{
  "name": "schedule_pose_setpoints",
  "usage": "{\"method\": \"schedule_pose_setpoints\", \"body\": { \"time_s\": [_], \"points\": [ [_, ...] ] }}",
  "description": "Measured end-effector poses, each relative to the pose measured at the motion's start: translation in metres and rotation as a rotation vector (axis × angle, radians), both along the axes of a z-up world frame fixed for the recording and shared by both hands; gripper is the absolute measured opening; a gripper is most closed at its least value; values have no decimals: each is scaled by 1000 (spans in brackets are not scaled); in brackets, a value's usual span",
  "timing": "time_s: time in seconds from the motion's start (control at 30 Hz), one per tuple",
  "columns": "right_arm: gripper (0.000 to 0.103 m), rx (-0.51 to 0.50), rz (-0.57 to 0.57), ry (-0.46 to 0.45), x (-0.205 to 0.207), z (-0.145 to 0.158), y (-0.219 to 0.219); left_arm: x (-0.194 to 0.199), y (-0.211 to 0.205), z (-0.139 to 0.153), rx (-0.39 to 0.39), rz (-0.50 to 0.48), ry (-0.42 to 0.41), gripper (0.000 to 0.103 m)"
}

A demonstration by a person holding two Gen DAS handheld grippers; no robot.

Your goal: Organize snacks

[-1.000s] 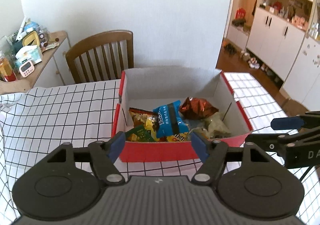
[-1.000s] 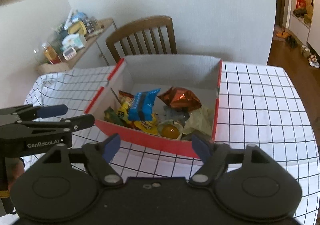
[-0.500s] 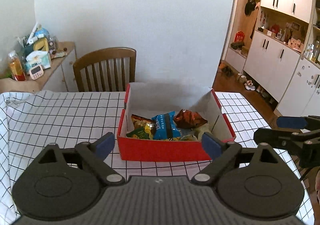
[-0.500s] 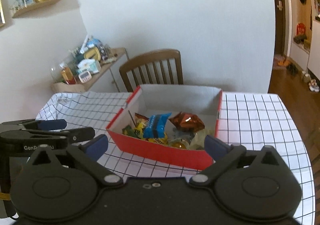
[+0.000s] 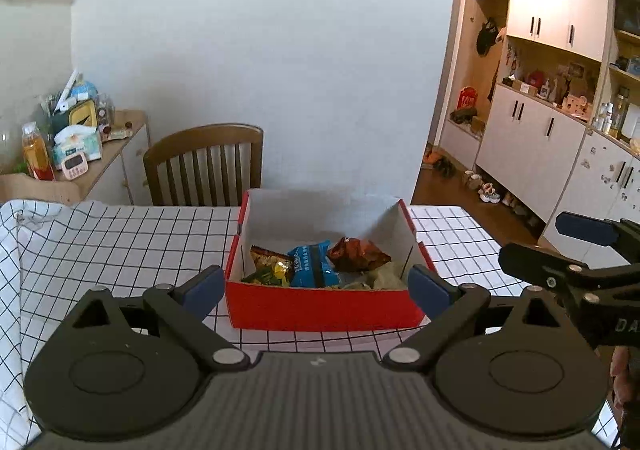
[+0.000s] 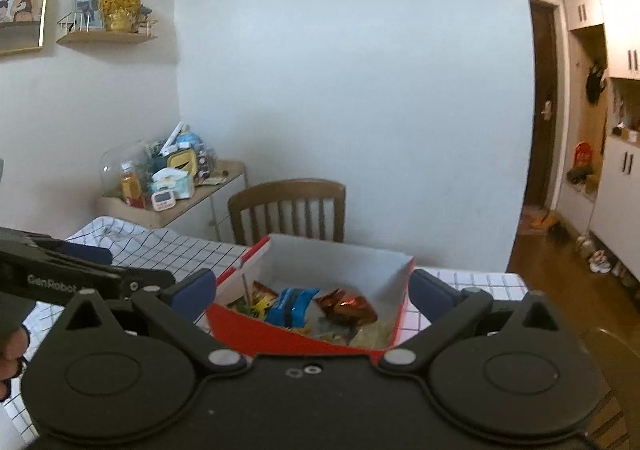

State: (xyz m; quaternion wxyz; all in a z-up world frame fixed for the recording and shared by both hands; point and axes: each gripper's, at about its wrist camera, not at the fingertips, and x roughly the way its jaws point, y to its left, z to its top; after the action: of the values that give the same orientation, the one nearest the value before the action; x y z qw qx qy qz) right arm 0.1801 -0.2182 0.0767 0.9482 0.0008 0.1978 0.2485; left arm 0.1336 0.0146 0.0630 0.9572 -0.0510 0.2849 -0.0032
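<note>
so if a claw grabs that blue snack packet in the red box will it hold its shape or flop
The blue snack packet looks like thin crinkled film, so it would probably flop and crumple. It is puffy and small, so likely light. Its glossy wrapper may slip. It lies on other packets in the red box, so they may shift.

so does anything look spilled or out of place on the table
Nothing stands out. The snack packets all lie inside the red box, jumbled but contained, and the box sits flat on the checked tablecloth with nothing spilled around it.

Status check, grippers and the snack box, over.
Left gripper and right gripper open, empty. Snacks inside red box on table. Nothing in the way.
</note>
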Motion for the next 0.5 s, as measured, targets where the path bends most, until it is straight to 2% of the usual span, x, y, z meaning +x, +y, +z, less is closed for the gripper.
{"method": "schedule_pose_setpoints", "body": {
  "time_s": [0.2, 0.5],
  "points": [
    [103, 36, -30, 5, -4, -2, -9, -8, -7, 2, 26, 17, -9, 99],
    [103, 40, -33, 25, -7, -6, -10, -8, -7, -4, 1, 31, 28, 99]
  ]
}}
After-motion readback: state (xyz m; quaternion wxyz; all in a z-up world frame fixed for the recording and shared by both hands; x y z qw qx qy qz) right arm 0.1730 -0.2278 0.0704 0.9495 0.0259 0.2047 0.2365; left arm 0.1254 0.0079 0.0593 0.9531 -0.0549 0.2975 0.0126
